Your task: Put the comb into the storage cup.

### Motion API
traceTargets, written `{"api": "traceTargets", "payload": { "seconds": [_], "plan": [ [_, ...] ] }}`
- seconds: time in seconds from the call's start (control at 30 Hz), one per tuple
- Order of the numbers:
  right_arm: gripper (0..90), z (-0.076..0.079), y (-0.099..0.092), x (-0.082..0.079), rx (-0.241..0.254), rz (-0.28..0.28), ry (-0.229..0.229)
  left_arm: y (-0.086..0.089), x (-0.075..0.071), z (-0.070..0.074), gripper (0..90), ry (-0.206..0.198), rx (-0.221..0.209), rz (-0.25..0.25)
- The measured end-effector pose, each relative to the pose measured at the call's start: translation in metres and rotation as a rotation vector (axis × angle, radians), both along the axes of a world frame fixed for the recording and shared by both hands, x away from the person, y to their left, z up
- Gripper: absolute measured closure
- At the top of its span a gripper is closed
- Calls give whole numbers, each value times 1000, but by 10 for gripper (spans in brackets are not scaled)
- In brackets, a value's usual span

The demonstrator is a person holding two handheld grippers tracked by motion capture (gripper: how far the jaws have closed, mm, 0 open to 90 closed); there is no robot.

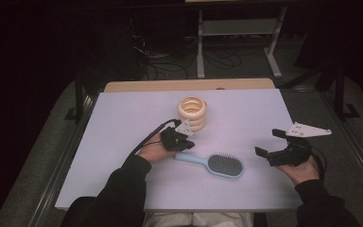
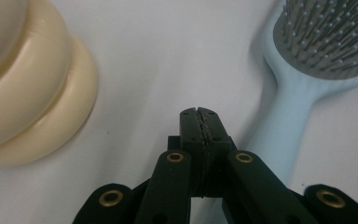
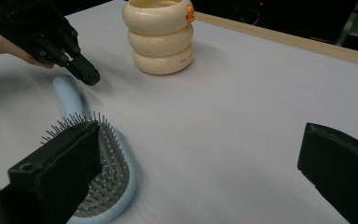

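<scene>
Left gripper (image 1: 185, 143) jaws pressed together, nothing between them, tips just beside handle end of light blue hairbrush (image 1: 215, 163). Brush flat on white table (image 1: 123, 123), nearer front edge, bristles up. Right gripper (image 1: 269, 142) jaws wide apart, empty, near right edge. Cream ring stack (image 1: 193, 112) toward back edge

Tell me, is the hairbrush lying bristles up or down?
Up. The light blue plastic hairbrush lies flat on the white table, grey bristles facing up.
</scene>
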State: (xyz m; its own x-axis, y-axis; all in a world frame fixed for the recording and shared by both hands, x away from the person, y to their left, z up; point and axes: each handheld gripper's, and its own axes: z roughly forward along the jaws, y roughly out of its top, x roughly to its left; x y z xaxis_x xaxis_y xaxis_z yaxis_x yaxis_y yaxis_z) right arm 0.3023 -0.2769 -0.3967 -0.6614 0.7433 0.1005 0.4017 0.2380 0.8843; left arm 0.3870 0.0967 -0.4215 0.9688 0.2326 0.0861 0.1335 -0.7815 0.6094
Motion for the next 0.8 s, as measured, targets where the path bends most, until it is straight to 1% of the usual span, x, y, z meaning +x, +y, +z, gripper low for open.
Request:
{"api": "traceTargets", "payload": {
  "seconds": [0.23,0.33,0.37,0.6,0.77,0.8],
  "plan": [
    [0,0,0,0,0,-1,-4,-1,-2,-3,900,18,27,-19],
    [0,0,0,0,0,-2,-4,-1,-4,-5,900,32,38,-30],
    [0,0,0,0,0,-2,-4,-2,-6,-5,900,28,43,-30],
    [0,0,-1,0,-1,-6,-6,-1,-8,-6,900,46,59,-45],
    [0,0,-1,0,-3,-5,0,3,-12,-7,900,56,77,-52],
    [0,-1,-1,0,-3,-6,1,4,-13,-7,900,52,75,-54]
  ]
}}
